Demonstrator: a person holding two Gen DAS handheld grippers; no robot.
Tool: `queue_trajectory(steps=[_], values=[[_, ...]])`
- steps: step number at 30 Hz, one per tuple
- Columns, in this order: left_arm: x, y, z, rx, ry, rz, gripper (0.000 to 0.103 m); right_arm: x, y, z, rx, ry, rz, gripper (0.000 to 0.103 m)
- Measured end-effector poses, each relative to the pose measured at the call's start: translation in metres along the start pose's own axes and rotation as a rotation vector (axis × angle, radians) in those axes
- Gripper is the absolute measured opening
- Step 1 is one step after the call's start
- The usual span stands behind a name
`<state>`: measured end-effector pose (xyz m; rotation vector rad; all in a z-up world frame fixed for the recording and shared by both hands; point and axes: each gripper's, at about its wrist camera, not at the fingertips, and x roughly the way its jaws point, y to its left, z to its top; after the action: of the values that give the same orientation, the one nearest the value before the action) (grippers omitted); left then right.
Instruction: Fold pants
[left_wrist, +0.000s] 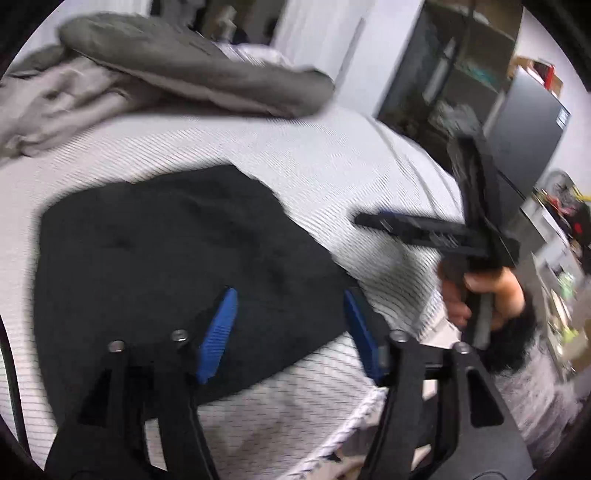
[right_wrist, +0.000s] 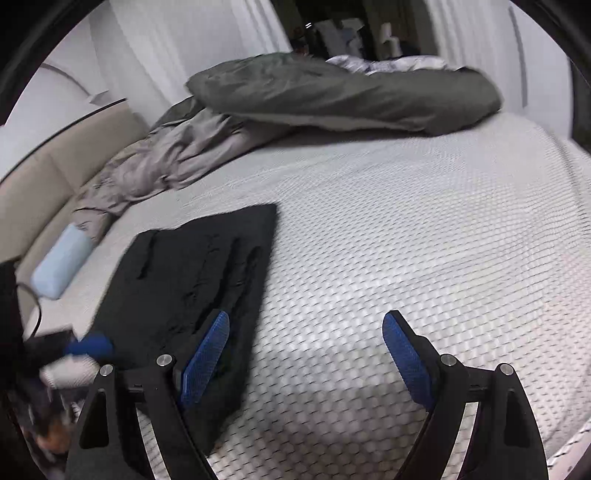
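A: Where were the pants (left_wrist: 177, 258) at that moment?

B: They lay flat on the mattress (left_wrist: 295, 158), already folded into a dark rectangle. The left gripper (left_wrist: 290, 332) hung just over their near edge, with its jaws apart and nothing between them. No cloth was pinched.

A: And the right gripper (right_wrist: 306, 362)?

B: It stood wide and empty too. The pants were to its left, under its left finger, and only bare mattress was in front of it. In the left wrist view it was seen to the right of the left gripper, held by a hand (left_wrist: 476, 295) above the edge of the bed.

A: So which step was in hand?

B: It looked like the pause after one fold was laid down. If one more fold was wanted, the next move would call for both grippers to come down on one short edge, take the corners and carry them over evenly.

A: Was anything in the way?

B: Not really. A gray blanket (right_wrist: 332, 92) was bunched well beyond the pants, and a pale blue roll (right_wrist: 61, 266) lay far to the left. Both were well apart from the cloth.
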<state>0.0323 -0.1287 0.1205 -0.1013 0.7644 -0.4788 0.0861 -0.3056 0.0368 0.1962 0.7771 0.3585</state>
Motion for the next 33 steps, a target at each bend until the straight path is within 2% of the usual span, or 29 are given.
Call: queue_trajectory(steps=[1,2,3,5,7,9,11,17,23,26,28,29,30,31,33], values=[[-0.004,0.016,0.003,-0.007,-0.029,0.037,0.077,0.002,0.003,-0.001,0.009,0.012,0.043,0.087],[-0.009,0.035,0.005,-0.025,-0.065,0.099,0.078,0.003,0.006,-0.001,0.013,0.023,0.079,0.083],[-0.014,0.053,0.006,-0.047,-0.076,0.139,0.078,0.005,0.012,-0.002,0.015,0.031,0.129,0.075],[-0.013,0.088,0.001,-0.129,-0.08,0.203,0.078,0.011,0.026,-0.002,0.007,0.05,0.211,0.067],[-0.003,0.128,-0.007,-0.248,-0.042,0.235,0.076,0.018,0.04,-0.001,0.005,0.067,0.282,0.062],[0.001,0.153,-0.011,-0.3,-0.025,0.223,0.073,0.028,0.052,0.002,0.007,0.081,0.324,0.062],[-0.001,0.162,-0.018,-0.321,-0.031,0.224,0.072,0.038,0.06,0.008,0.011,0.09,0.31,0.062],[-0.008,0.161,-0.027,-0.266,-0.028,0.247,0.072,0.057,0.054,0.014,0.129,0.132,0.31,0.062],[-0.002,0.156,-0.034,-0.196,-0.005,0.275,0.072,0.05,0.058,0.017,0.171,0.11,0.469,0.062],[-0.005,0.153,-0.037,-0.208,-0.004,0.27,0.072,0.054,0.067,0.017,0.151,0.126,0.46,0.062],[-0.006,0.152,-0.04,-0.214,-0.003,0.273,0.072,0.065,0.073,0.014,0.117,0.15,0.385,0.05],[-0.006,0.152,-0.04,-0.218,-0.004,0.276,0.072,0.07,0.074,0.014,0.104,0.16,0.352,0.023],[-0.007,0.151,-0.041,-0.223,-0.006,0.279,0.072,0.076,0.076,0.013,0.088,0.172,0.303,0.008],[-0.007,0.152,-0.04,-0.227,-0.009,0.279,0.072,0.077,0.076,0.013,0.083,0.163,0.273,0.008],[-0.01,0.154,-0.038,-0.238,-0.015,0.271,0.072,0.061,0.08,0.017,0.066,0.094,0.273,0.006]])
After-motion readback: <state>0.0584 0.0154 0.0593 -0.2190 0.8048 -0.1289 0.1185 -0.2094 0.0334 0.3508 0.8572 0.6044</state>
